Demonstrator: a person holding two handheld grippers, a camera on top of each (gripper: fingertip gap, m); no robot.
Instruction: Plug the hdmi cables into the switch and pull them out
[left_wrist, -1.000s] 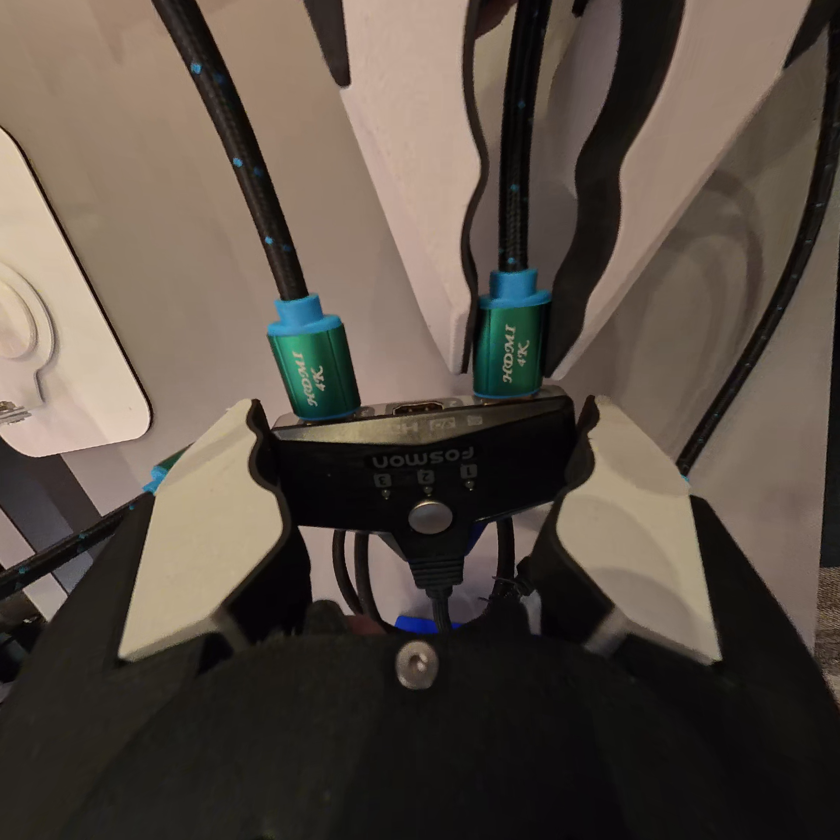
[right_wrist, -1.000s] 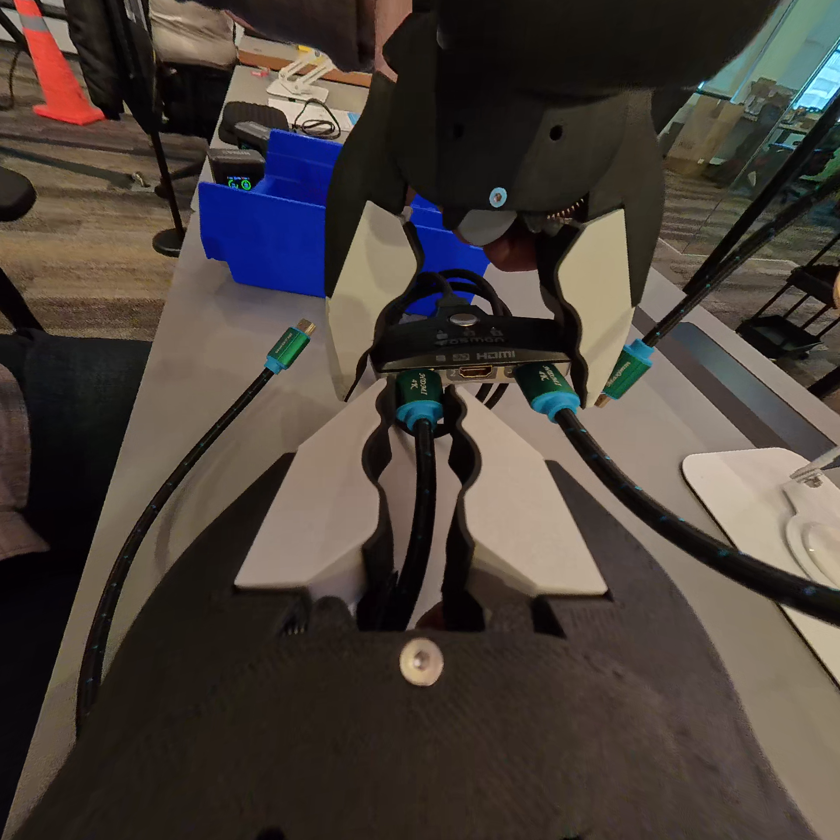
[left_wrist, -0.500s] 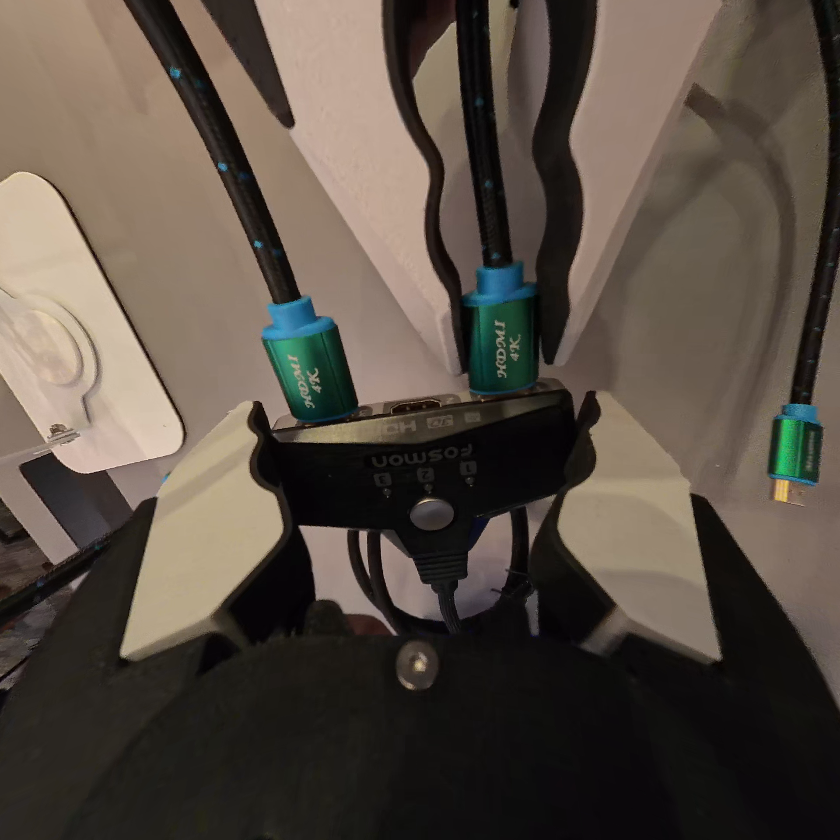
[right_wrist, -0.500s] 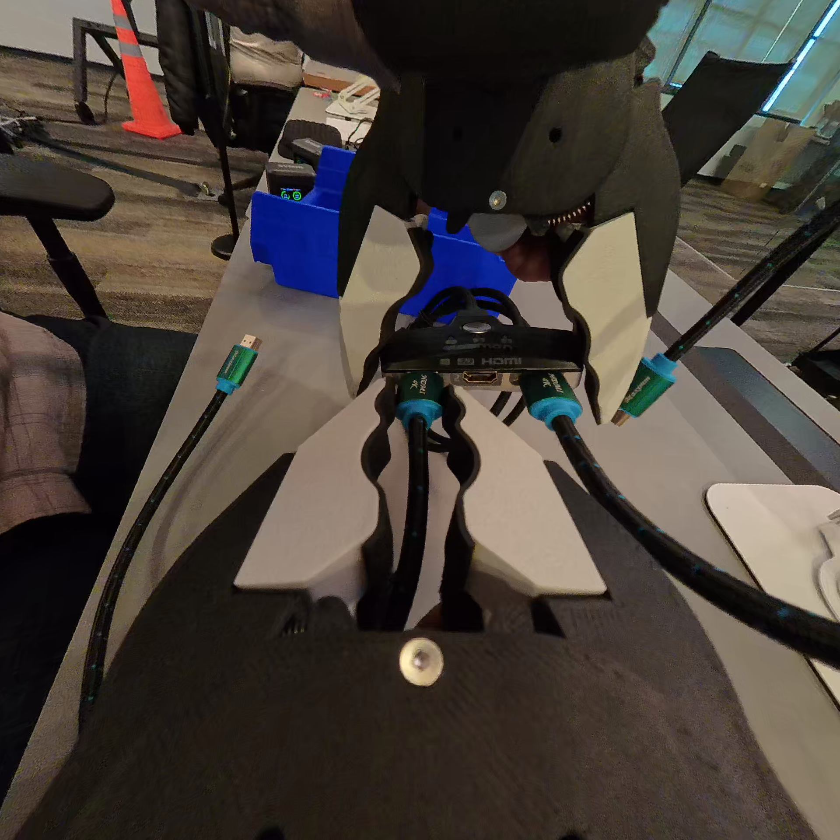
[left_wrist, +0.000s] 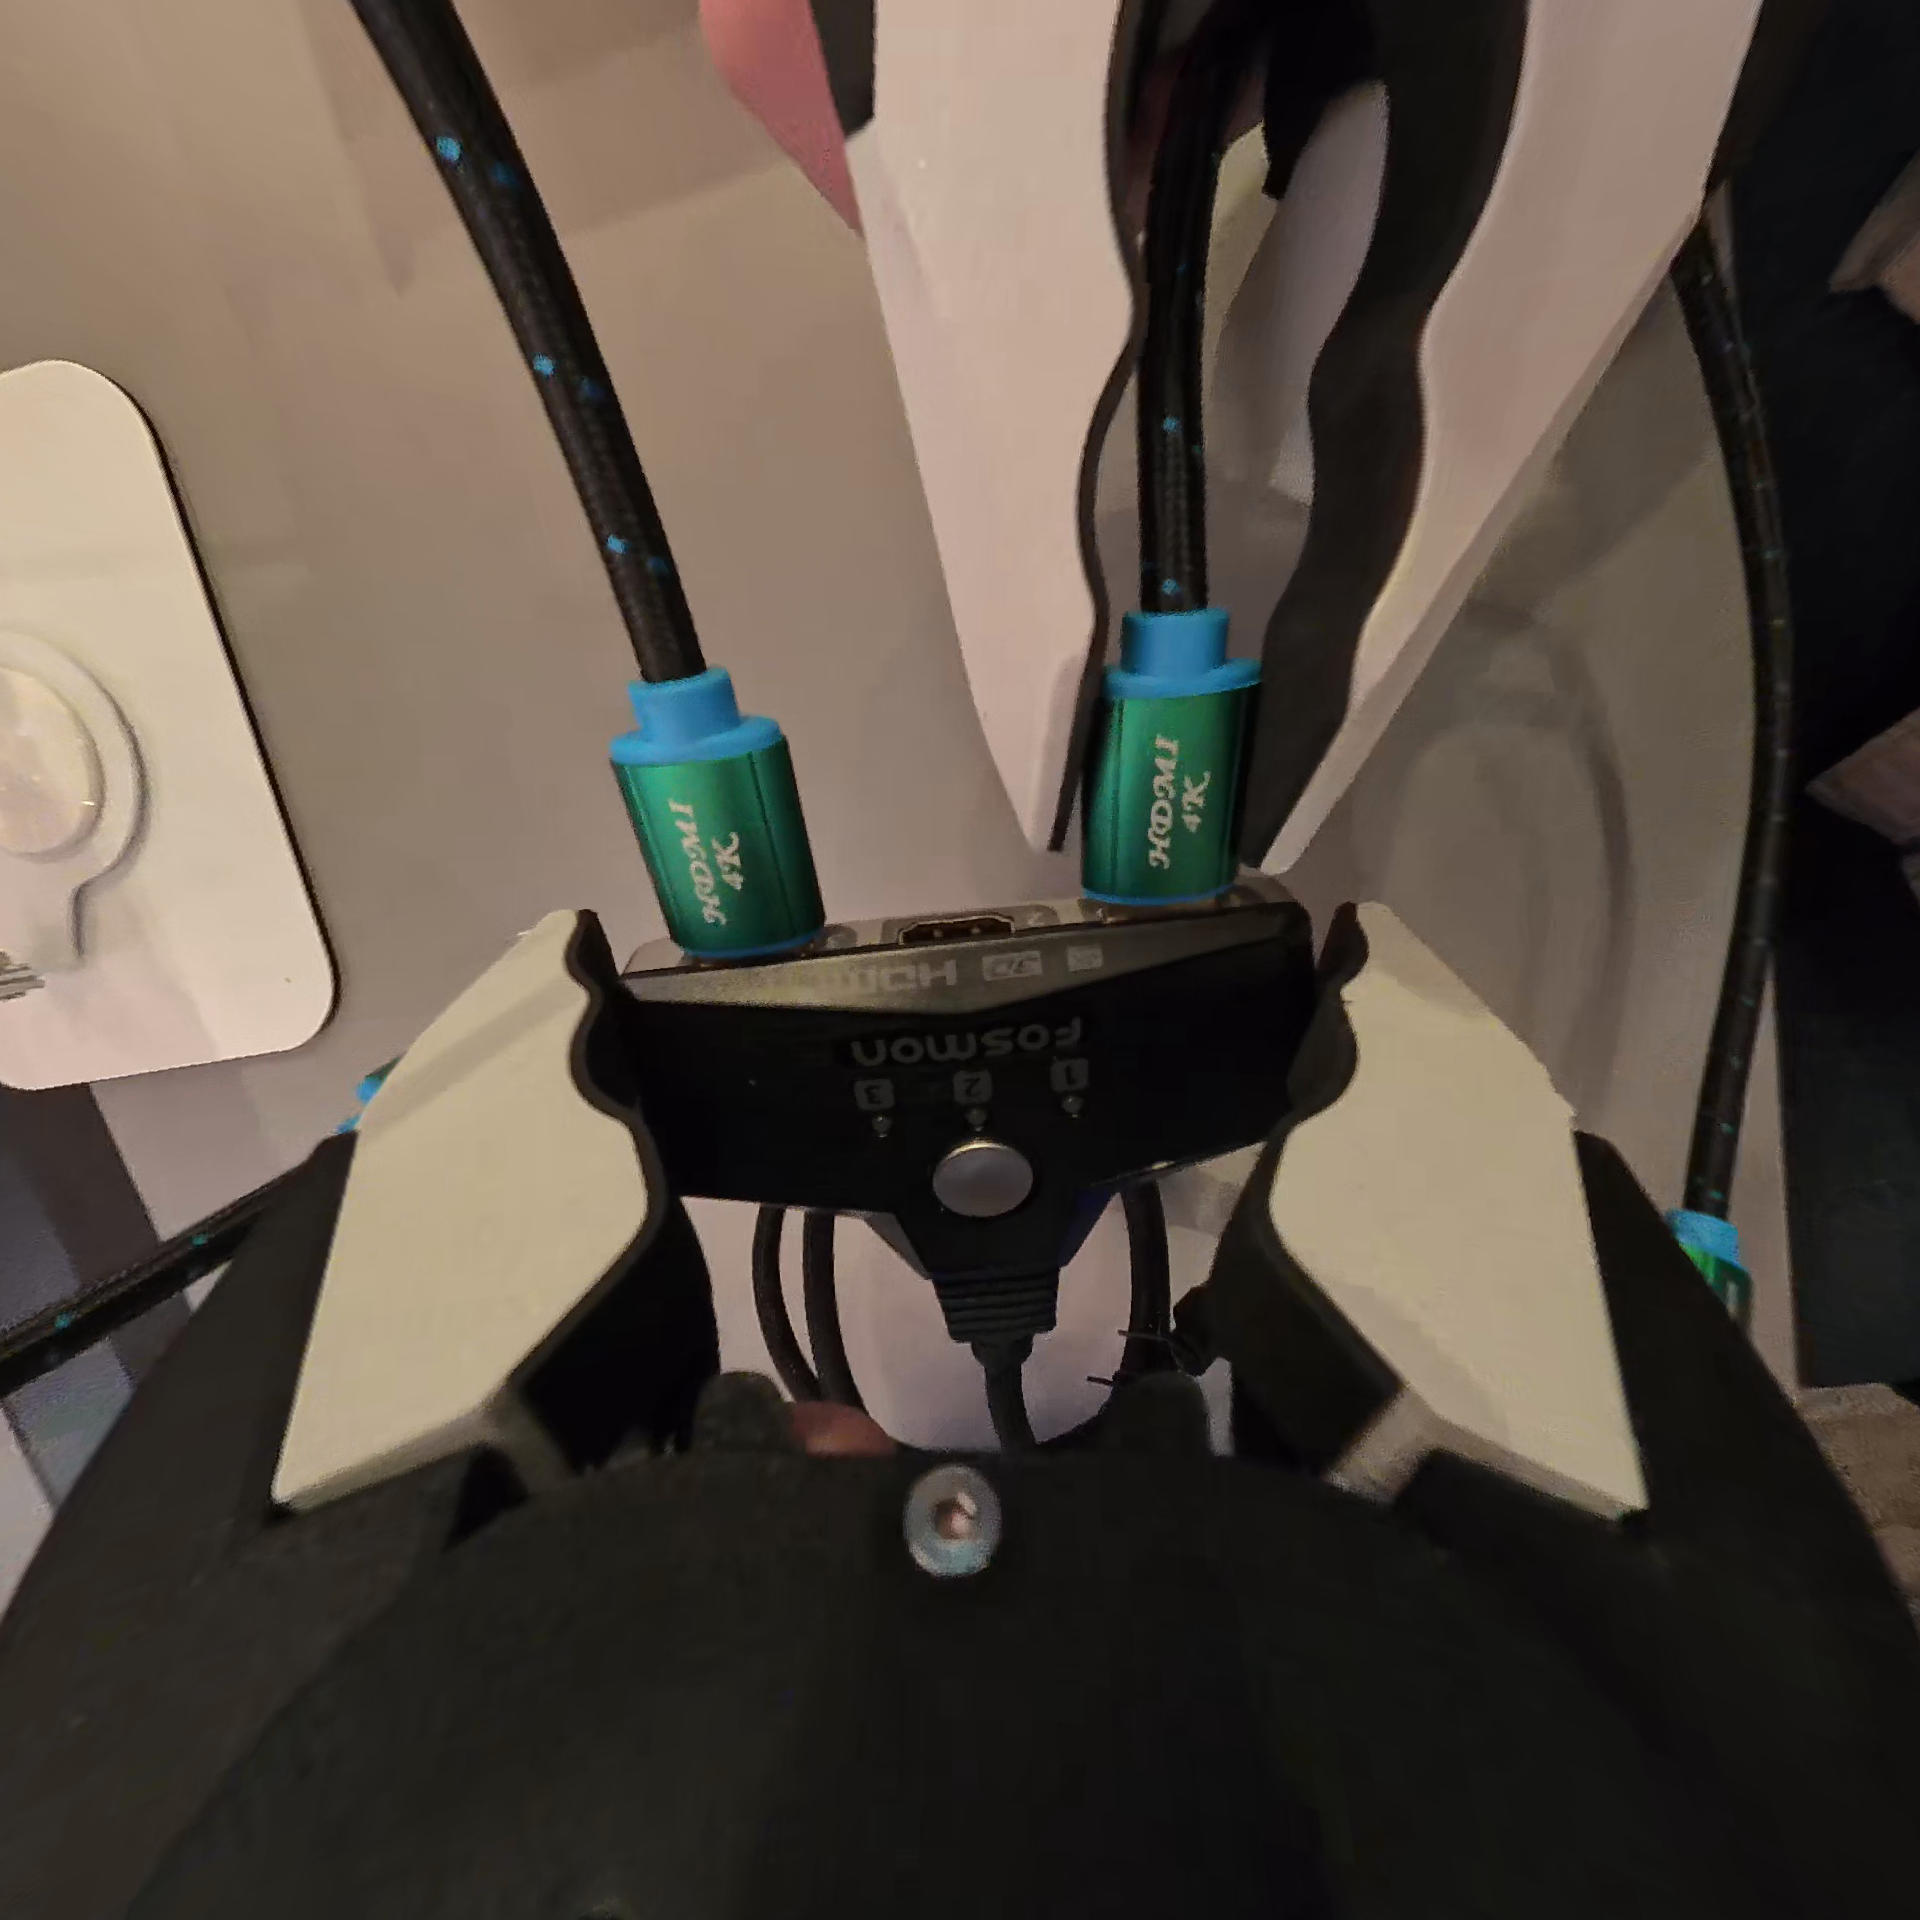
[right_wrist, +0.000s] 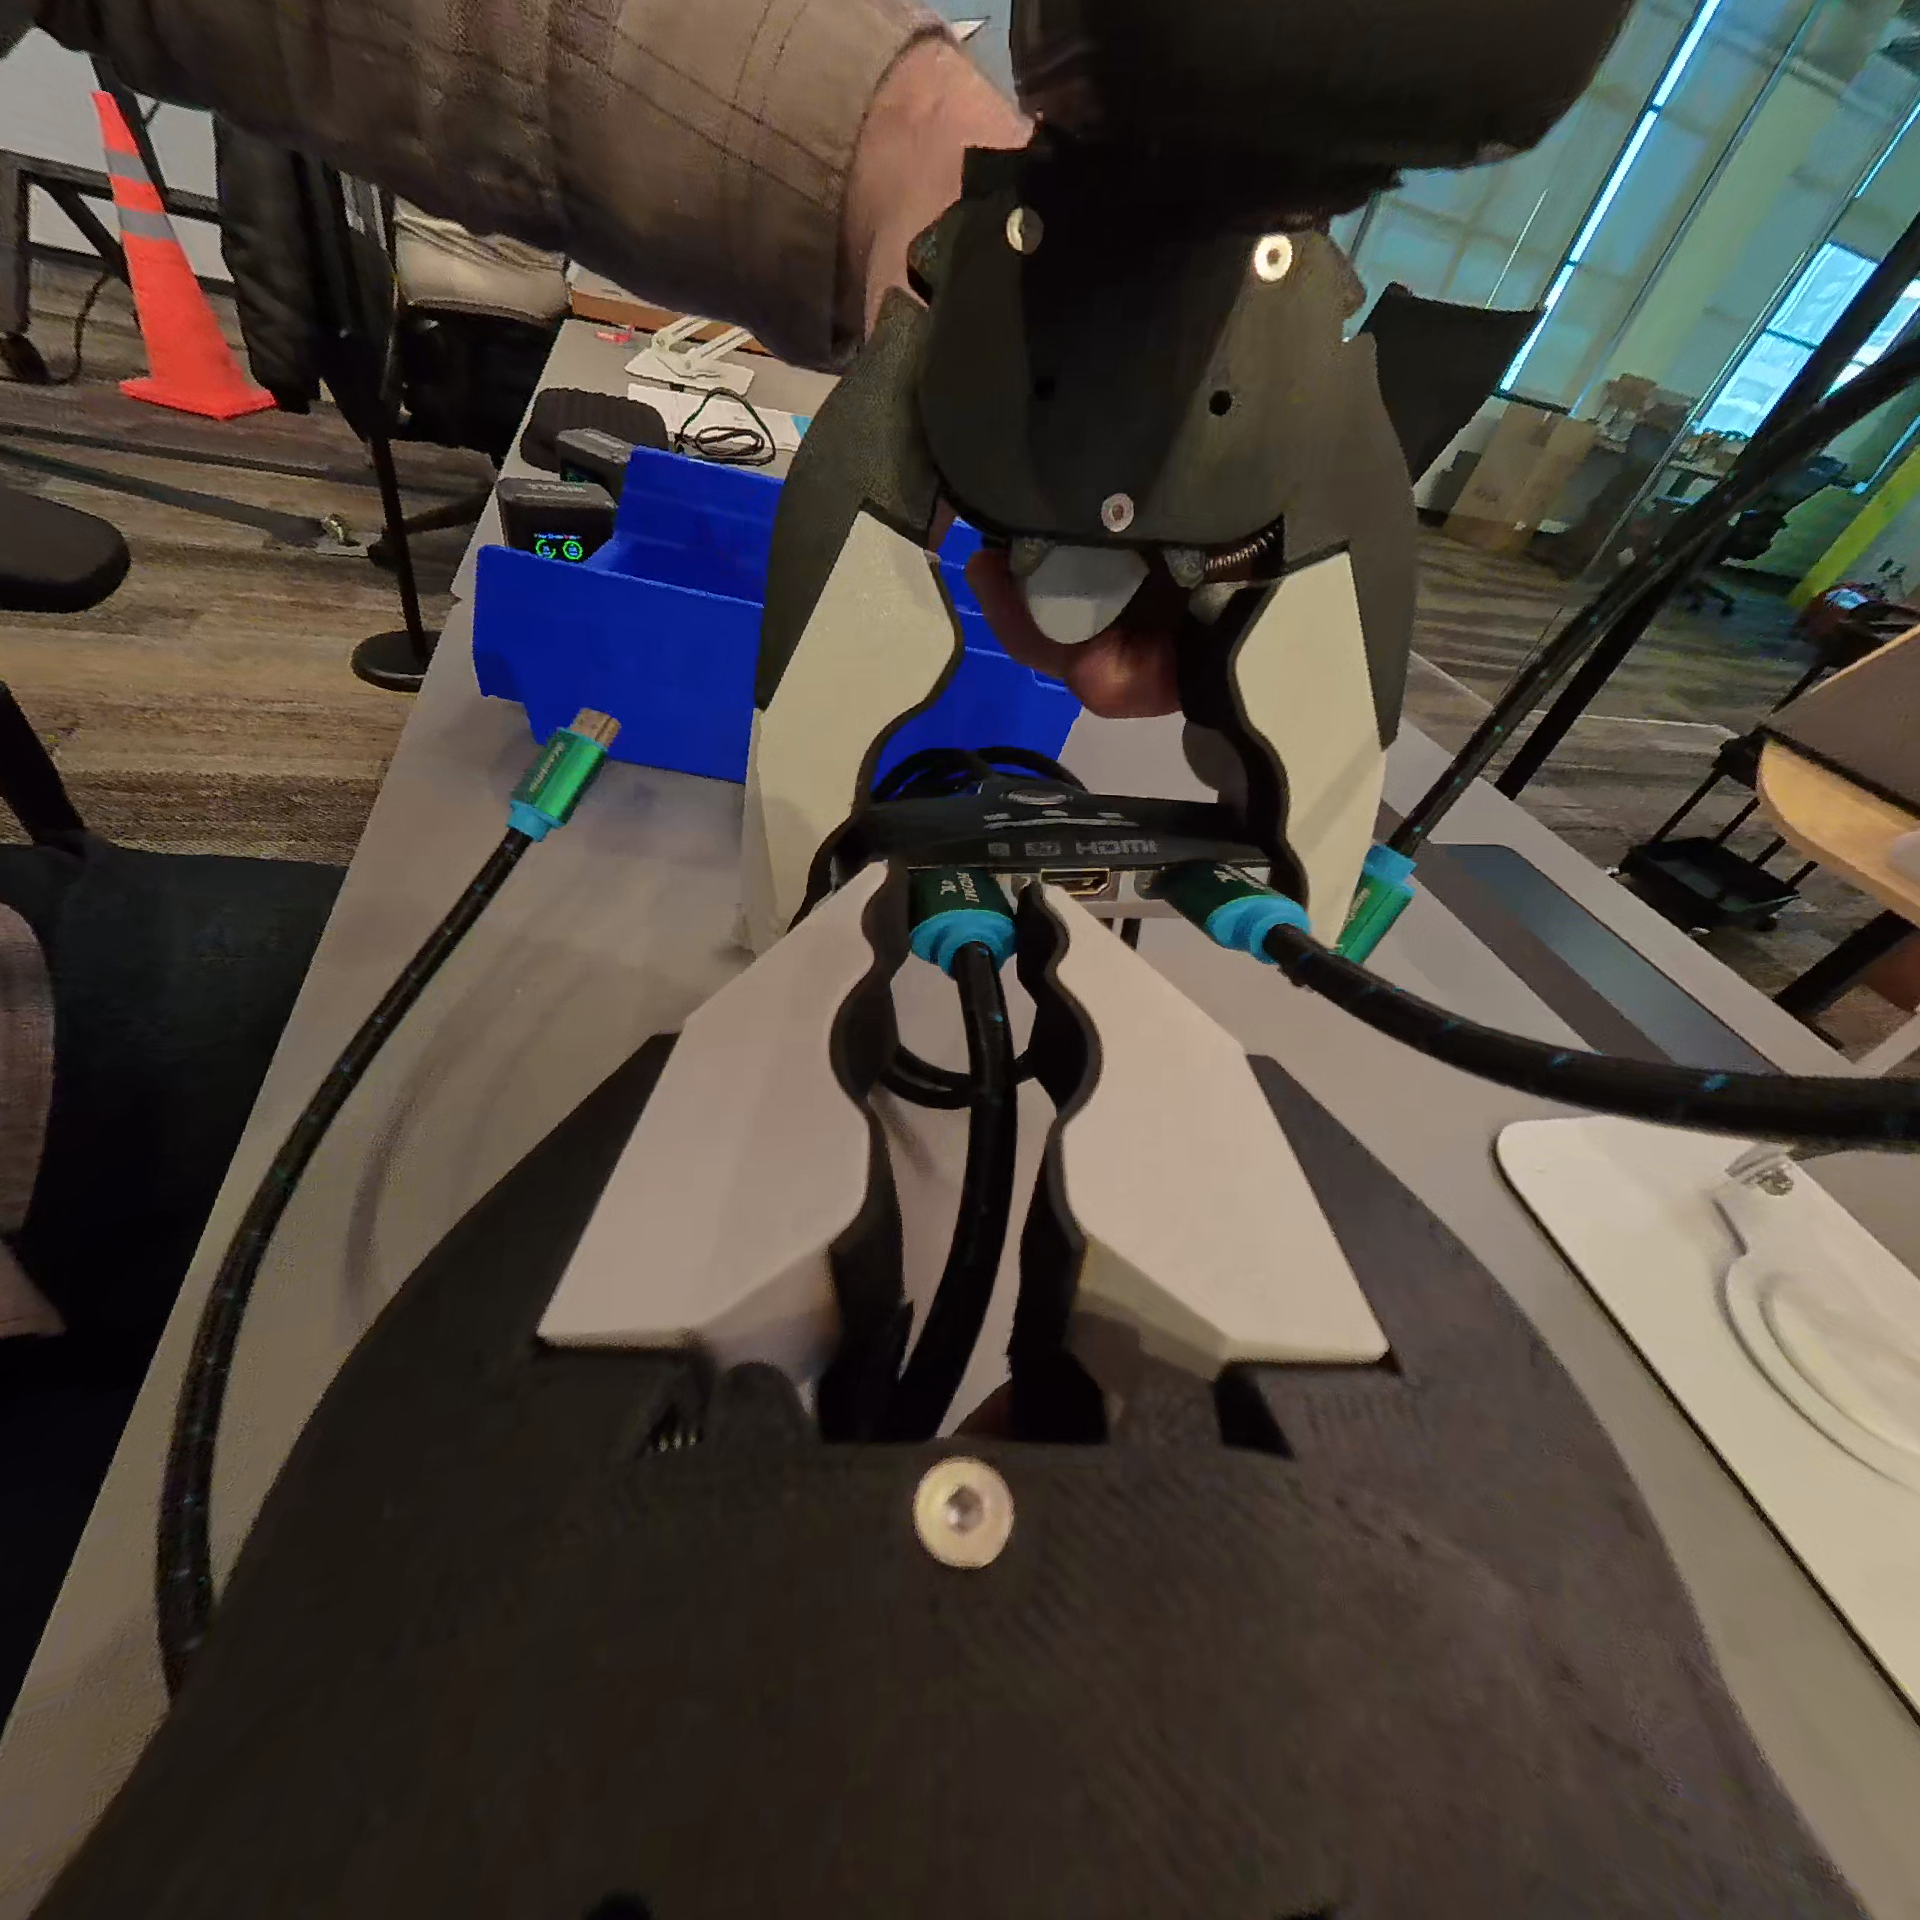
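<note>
grey table (right_wrist: 644, 831) | left gripper (left_wrist: 961, 1039) clamps switch (left_wrist: 966, 1070) | right gripper (right_wrist: 961, 914) nearly closed around plug (right_wrist: 951, 904), contact unclear

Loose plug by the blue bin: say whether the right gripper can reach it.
Probably not yet: the right gripper is shut on the seated plug in the switch. Nothing else blocks the loose plug.

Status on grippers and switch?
Left hand-held gripper shut on HDMI switch. Right hand-held gripper around plugged HDMI connector. Middle port empty.

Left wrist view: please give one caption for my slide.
Left gripper clamps the black HDMI switch; two green HDMI plugs seated, middle port empty.
</note>
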